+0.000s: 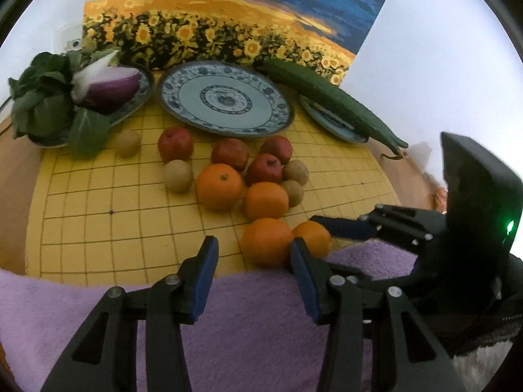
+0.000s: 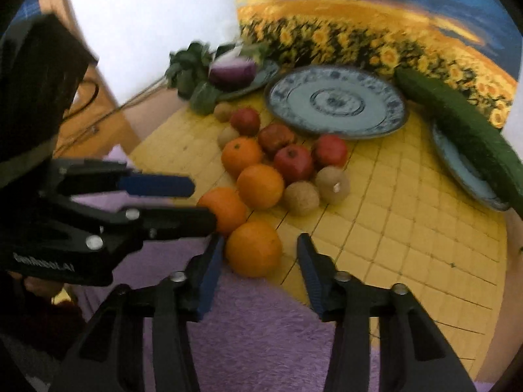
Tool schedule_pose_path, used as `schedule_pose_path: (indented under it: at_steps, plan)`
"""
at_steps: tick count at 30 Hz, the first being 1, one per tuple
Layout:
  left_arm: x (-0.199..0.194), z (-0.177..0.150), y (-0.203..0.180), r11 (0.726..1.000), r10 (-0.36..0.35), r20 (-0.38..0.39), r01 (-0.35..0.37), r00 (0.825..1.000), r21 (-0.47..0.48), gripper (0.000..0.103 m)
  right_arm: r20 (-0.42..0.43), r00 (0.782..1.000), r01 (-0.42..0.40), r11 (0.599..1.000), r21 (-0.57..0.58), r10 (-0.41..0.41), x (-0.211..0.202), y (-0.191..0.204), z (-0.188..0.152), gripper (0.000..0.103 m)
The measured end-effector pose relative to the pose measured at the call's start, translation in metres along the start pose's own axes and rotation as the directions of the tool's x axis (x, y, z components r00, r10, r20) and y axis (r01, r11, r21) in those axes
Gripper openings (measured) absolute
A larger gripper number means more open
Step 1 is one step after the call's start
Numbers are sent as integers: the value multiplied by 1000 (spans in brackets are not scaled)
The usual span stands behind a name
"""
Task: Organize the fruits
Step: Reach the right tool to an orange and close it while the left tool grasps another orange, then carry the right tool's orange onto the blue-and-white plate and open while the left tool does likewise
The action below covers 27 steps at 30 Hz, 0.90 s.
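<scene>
Yellow gridded mat (image 1: pixel 98 202) on a wooden tabletop, a purple fleecy towel (image 1: pixel 98 300) over its near edge, and a sunflower painting (image 1: pixel 228 16) leaning on the white wall behind.

Item under attention: two of the four round oranges, lying touching each other at the near edge of the mat. My left gripper (image 1: pixel 255 258) brackets the left near orange (image 1: pixel 266 241). The jaws stand moderately wide; the right pad is at the skin, the left pad is clear of it, so nothing is gripped. My right gripper (image 2: pixel 260 254) straddles the right near orange (image 2: pixel 253 248) in the same way: one pad against it, the other apart from it. Not held.

Outward, in the left wrist view: the other two oranges (image 1: pixel 220 186) lie at 12 o'clock of the near pair. Four red apples (image 1: pixel 264 168) and four brown round fruits (image 1: pixel 178 176) cluster beyond and around them; one brown fruit sits alone at 10 o'clock. I cannot tell what kind the brown ones are.

Further out at 12 o'clock stands a large blue-and-white patterned plate (image 1: pixel 183 81), bare. At 10 o'clock a smaller plate carries a halved purple onion (image 1: pixel 108 88) and leafy greens (image 1: pixel 39 104). At 2 o'clock a third plate bears a long dark green cucumber (image 1: pixel 333 101).

Assessment: no fruit is on any plate and none is sorted. The task is at its first pick, and all twelve pieces remain to be placed.
</scene>
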State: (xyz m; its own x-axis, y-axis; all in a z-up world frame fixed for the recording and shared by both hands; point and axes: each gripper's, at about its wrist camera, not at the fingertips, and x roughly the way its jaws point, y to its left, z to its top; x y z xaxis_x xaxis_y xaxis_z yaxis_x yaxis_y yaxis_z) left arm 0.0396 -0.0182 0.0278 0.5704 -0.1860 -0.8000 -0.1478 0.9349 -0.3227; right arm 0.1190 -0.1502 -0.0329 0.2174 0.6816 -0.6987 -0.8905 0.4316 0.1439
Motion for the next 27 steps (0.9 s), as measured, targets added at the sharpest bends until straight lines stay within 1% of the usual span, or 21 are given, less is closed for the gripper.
schedule_pose_path:
  at_steps: [2, 4, 10, 13, 16, 17, 18, 20, 24, 27]
  plan:
    - [4, 4, -1, 1000, -9, -16, 9, 1000, 15, 52, 1, 1000, 20, 999, -28, -20, 0, 4, -2, 37]
    - [9, 6, -2, 999, -10, -35, 12, 999, 38, 52, -2, 1000, 29, 999, -44, -30, 0, 6, -3, 37]
    - [16, 12, 2, 996, -48, -61, 52, 997, 69, 53, -4, 998, 64, 998, -17, -64, -2, 6, -7, 37]
    - [18, 15, 3, 992, -67, -65, 73, 996, 101, 53, -4, 997, 83, 997, 1, -83, -3, 6, -8, 37]
    - [20, 16, 1, 986, -80, -74, 90, 994, 140, 44, -6, 994, 111, 993, 32, -111, -5, 3, -9, 37]
    - [21, 16, 0, 982, -95, -84, 108, 992, 156, 38, -7, 992, 123, 991, 45, -123, -5, 2, -9, 37]
    - [22, 16, -2, 979, -98, -88, 112, 991, 169, 36, -8, 991, 133, 989, 59, -132, -7, 0, -10, 37]
    - [22, 16, -4, 976, -97, -89, 112, 991, 187, 36, -2, 990, 139, 987, 82, -139, -8, -1, -10, 37]
    - [20, 15, -3, 975, -105, -92, 121, 990, 187, 36, 27, 990, 135, 985, 111, -139, -17, 0, -11, 37]
    - [11, 15, -1, 976, -104, -61, 114, 993, 184, 36, 58, 989, 127, 986, 107, -134, -25, 3, -10, 37]
